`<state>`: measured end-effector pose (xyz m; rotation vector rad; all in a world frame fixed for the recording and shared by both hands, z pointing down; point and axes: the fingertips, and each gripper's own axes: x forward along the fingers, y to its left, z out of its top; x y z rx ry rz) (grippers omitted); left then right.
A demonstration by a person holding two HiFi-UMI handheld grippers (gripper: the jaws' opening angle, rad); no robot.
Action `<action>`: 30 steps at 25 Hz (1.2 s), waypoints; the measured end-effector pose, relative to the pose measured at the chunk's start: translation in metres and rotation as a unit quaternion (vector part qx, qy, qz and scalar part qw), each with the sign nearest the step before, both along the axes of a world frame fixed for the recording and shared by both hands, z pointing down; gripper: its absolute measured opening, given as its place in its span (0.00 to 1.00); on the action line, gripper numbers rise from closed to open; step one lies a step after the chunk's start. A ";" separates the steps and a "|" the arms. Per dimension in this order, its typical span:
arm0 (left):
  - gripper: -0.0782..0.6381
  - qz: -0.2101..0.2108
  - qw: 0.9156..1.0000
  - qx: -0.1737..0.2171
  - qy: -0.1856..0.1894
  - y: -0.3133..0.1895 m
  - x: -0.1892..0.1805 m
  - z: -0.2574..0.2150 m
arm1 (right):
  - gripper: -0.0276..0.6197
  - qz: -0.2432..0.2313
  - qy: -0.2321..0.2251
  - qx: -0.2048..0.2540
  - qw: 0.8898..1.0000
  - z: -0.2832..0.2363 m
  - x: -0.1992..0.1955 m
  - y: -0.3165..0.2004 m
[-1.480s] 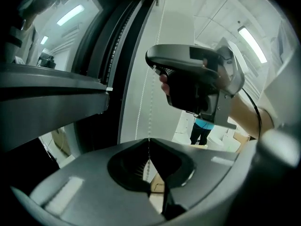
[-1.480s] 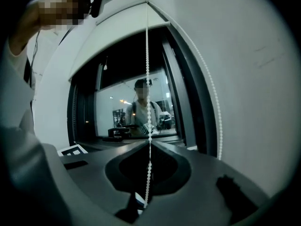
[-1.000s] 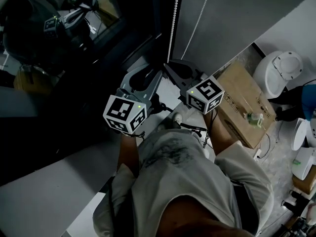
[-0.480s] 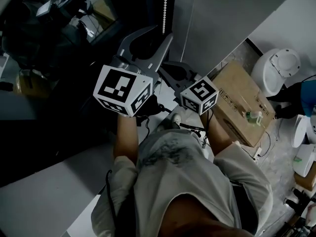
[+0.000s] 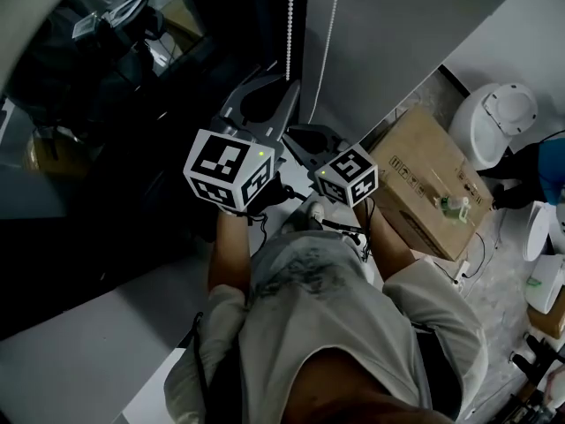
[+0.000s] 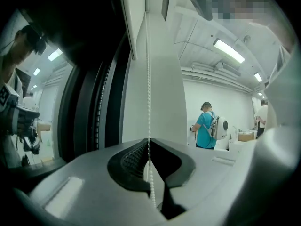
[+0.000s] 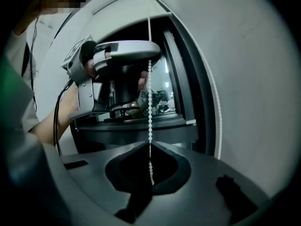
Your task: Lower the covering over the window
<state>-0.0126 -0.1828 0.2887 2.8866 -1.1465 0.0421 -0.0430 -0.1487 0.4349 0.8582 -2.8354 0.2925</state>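
Observation:
A white bead chain (image 5: pixel 290 25) hangs beside the grey roller blind (image 5: pixel 397 25), at the edge of the dark window (image 5: pixel 106 104). My left gripper (image 5: pixel 284 82) is the upper one; its jaws have just been closing and now pinch the chain. In the left gripper view the chain (image 6: pixel 148 79) runs straight down into the closed tips of the left gripper (image 6: pixel 149 140). My right gripper (image 5: pixel 296 135) sits just below, shut on the same strand. In the right gripper view the chain (image 7: pixel 150 102) enters the right gripper (image 7: pixel 150 142), with the left gripper (image 7: pixel 123 48) above it.
A second strand of the chain (image 5: pixel 330 34) hangs to the right against the blind. A cardboard box (image 5: pixel 433 184) and a white round device (image 5: pixel 499 122) stand on the floor at right. A person in a blue shirt (image 6: pixel 206 126) stands far off.
My left gripper rose along the chain with jaws wide, then shut on it above the right gripper. The right gripper came down a little with the chain.

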 end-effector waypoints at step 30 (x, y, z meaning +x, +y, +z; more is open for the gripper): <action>0.14 0.018 0.997 -0.078 -0.002 0.021 0.012 0.079 | 0.23 -0.007 -0.095 0.145 0.985 -0.168 0.042 0.002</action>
